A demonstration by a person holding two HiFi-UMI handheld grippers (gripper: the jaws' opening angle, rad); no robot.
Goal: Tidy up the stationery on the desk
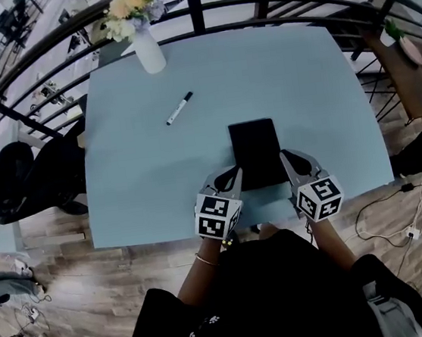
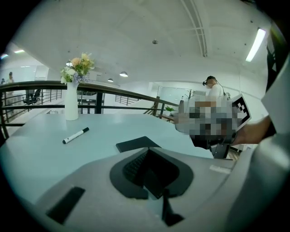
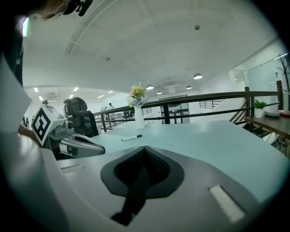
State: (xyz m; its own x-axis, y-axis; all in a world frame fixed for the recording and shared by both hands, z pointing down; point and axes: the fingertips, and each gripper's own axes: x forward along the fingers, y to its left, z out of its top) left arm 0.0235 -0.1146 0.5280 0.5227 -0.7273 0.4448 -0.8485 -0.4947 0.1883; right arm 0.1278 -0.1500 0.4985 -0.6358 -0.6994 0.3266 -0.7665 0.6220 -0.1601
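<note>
A white marker with a black cap (image 1: pixel 179 108) (image 2: pixel 75 135) (image 3: pixel 131 137) lies on the pale blue desk (image 1: pixel 299 77), left of centre. A flat black notebook (image 1: pixel 256 153) (image 2: pixel 136 143) lies near the front edge. My left gripper (image 1: pixel 231 174) (image 2: pixel 147 156) rests by the notebook's lower left corner, shut and holding nothing. At the notebook's lower right corner my right gripper (image 1: pixel 290 156) (image 3: pixel 145 154) is also shut and empty. The right gripper view does not show the notebook.
A white vase of flowers (image 1: pixel 148 51) (image 2: pixel 71 106) (image 3: pixel 138 117) stands at the desk's far left corner. A dark railing (image 1: pixel 252 2) runs behind the desk. A black chair (image 1: pixel 14 180) stands to the left, a wooden side table (image 1: pixel 413 70) to the right.
</note>
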